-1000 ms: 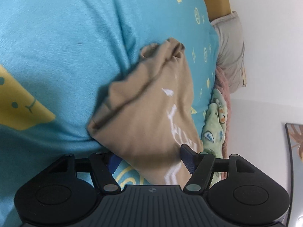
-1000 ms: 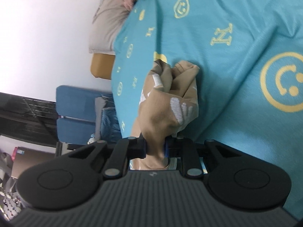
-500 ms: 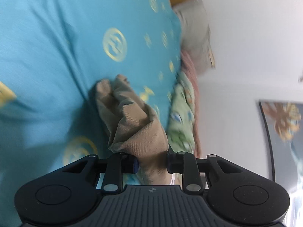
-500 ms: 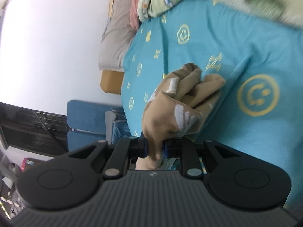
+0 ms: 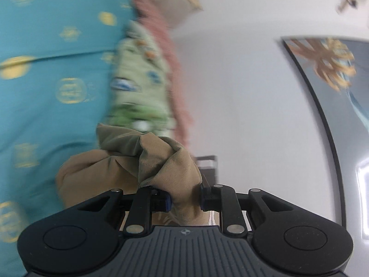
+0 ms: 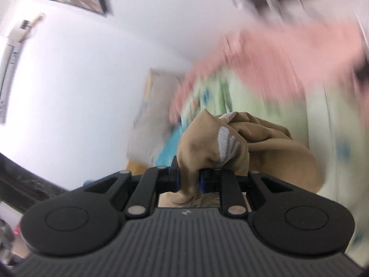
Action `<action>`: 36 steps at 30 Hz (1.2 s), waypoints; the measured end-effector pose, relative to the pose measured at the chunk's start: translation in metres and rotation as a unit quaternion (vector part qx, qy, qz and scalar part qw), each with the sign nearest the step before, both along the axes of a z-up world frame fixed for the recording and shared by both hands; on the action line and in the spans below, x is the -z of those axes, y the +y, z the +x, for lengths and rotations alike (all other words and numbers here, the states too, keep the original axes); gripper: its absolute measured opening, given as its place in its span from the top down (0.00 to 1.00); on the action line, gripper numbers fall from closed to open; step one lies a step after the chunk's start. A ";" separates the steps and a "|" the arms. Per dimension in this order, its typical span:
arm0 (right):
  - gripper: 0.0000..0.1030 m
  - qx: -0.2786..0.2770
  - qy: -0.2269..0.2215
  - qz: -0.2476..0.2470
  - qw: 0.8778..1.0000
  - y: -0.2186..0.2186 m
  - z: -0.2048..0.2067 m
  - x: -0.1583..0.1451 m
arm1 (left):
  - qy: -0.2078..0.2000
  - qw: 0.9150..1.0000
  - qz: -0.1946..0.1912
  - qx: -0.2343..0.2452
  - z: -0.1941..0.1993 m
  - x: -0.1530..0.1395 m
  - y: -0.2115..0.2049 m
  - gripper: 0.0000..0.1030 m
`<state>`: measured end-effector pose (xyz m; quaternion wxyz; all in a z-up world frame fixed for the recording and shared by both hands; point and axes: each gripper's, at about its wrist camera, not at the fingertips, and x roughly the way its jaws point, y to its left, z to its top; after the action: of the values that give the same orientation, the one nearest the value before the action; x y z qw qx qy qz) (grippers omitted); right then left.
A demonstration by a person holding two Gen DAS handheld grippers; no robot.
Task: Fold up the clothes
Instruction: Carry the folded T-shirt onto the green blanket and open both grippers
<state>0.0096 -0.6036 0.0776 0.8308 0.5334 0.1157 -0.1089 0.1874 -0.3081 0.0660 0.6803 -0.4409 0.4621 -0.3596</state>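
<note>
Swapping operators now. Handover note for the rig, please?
Left gripper: shut on the tan shirt, a bunched handful between the fingers.
Right gripper: shut on the same shirt, at a part with white print.
Shirt is held up in front of the bed's green blanket and teal sheet; views are blurred.
Done: both grips taken. No fold visible.
Left: probably spread it flat on the sheet, then fold.
</note>
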 end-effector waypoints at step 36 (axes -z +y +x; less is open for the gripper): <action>0.00 0.063 0.129 -0.279 0.949 0.036 -0.148 -0.005 | -0.413 0.854 0.306 0.074 -0.183 -0.061 -0.051 0.00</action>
<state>-0.1386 -0.5681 0.0822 0.9158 0.2678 0.1530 -0.2573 0.0040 -0.3595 0.1272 0.8805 0.0142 0.2562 -0.3985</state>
